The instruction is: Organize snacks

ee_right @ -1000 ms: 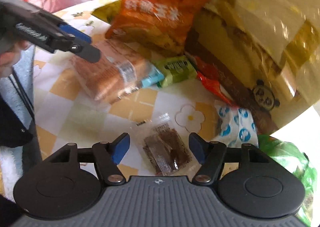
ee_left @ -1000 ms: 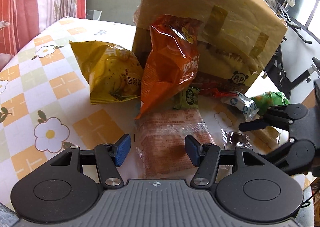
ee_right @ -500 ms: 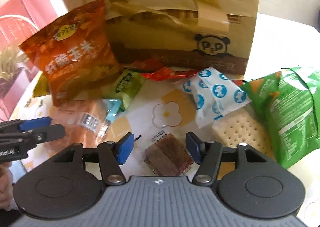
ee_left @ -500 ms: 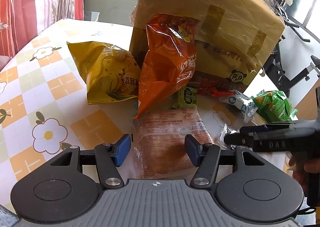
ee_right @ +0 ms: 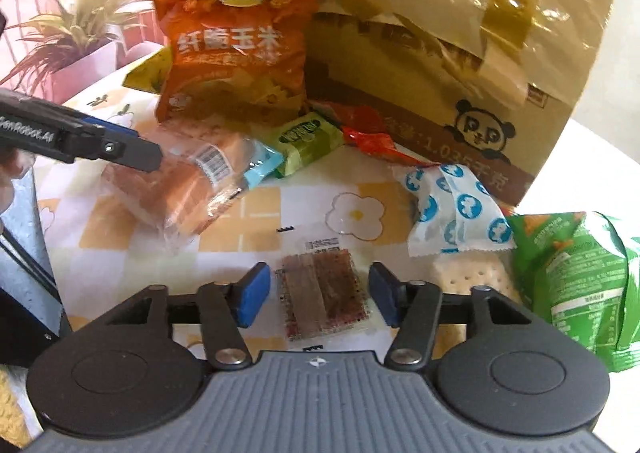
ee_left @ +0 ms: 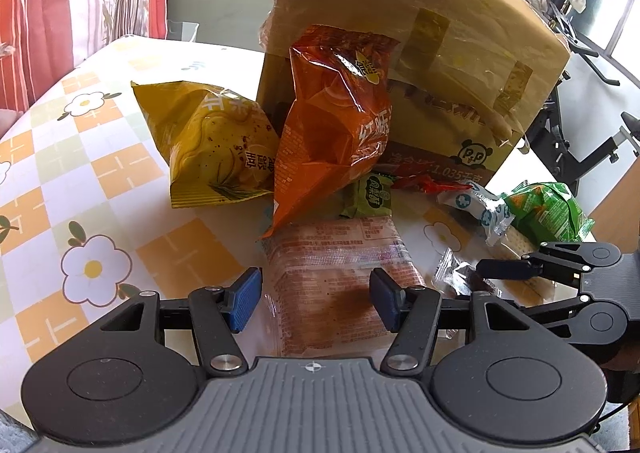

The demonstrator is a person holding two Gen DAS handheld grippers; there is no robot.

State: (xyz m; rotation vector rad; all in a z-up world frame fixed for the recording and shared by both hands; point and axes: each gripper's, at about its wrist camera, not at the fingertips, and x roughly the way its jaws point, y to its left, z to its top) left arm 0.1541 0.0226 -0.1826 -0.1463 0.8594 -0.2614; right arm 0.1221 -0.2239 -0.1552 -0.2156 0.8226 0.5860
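Closing on small clear sachet of brown snack, flat on floral tablecloth between right gripper pads; jaws just narrowing, not yet touching. Best pinched squarely across both edges. Left gripper parked apart, astride clear-wrapped bread pack, tilted downward. Taped carton behind.

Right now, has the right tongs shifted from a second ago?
Yes. In the left wrist view the right tongs have dropped from beside the green bag to the small clear packet, and their jaws have just been closing around it without touching yet.
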